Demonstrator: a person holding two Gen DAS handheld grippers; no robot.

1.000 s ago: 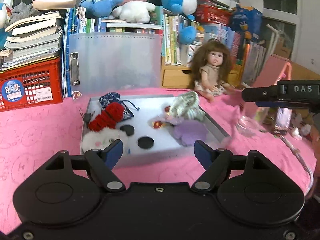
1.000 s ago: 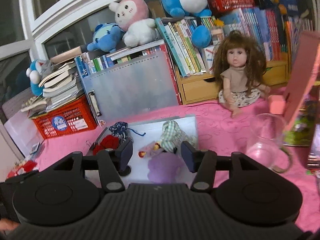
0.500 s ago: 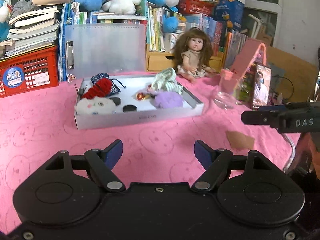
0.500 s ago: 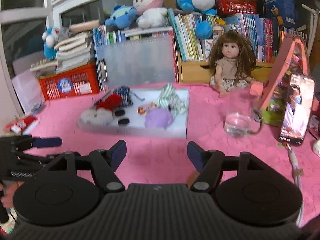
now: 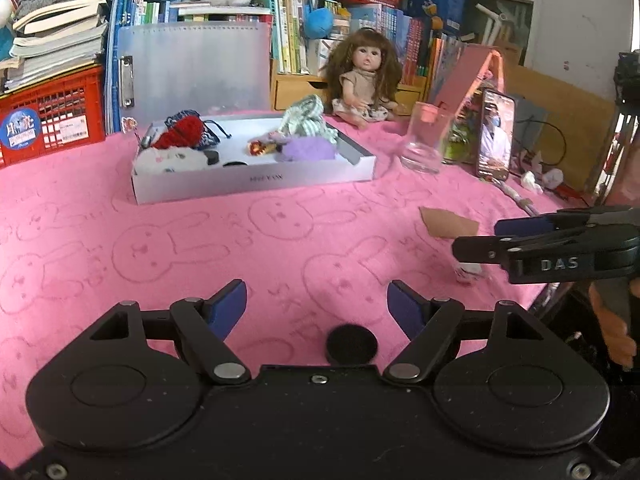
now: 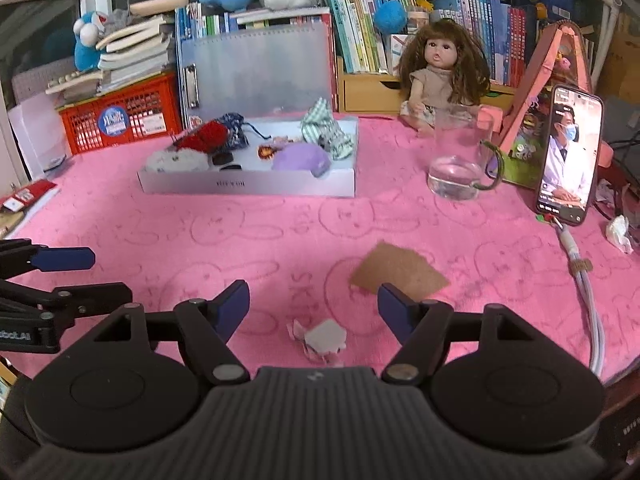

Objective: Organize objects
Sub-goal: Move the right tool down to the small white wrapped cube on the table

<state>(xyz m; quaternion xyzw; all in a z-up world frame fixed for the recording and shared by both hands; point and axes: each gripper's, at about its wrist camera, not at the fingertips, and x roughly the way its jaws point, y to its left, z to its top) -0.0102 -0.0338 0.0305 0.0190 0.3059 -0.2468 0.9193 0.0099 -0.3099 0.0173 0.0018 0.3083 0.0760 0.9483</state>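
Small objects sit piled in the shallow white cardboard tray (image 5: 256, 184) at the back of the pink bunny-print bench (image 5: 200, 248): a red knitted piece (image 5: 178, 136), a white fluffy toy (image 5: 168, 159), a lilac plush lump (image 5: 308, 150), a green checked cloth (image 5: 306, 120) and two black discs. Well in front of the tray, the left gripper (image 5: 318, 306) hovers with jaws wide, nothing between them, a round black felt pad (image 5: 351, 345) lying on the bench just below. The right gripper (image 6: 314, 304) has just been opening its jaws; they stand wide too, empty, over a crumpled pink-and-grey paper scrap (image 6: 322, 338). A brown torn cardboard piece (image 6: 400, 270) lies by its right finger. A clear glass mug (image 6: 456, 152) stands right of the tray, a long-haired doll (image 6: 440, 76) seated behind.
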